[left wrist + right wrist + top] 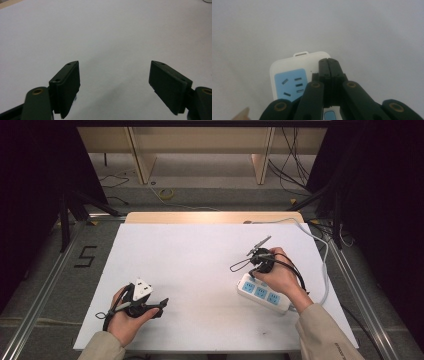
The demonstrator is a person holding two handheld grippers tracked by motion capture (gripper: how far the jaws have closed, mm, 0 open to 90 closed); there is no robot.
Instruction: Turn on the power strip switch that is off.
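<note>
Two tools sit over the white desk (200,270): left tool (115,82) jaws spread apart, empty; right tool (329,66) jaws pressed together above the power strip (287,75).

White power strip (263,293), blue sockets.

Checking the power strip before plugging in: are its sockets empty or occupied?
Empty where visible: the power strip shows bare blue sockets. The shut right gripper covers part of it.

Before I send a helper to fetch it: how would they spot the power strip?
On the white table, look at the near right, under the person's right hand and its shut right gripper. The power strip is white with blue socket panels.
</note>
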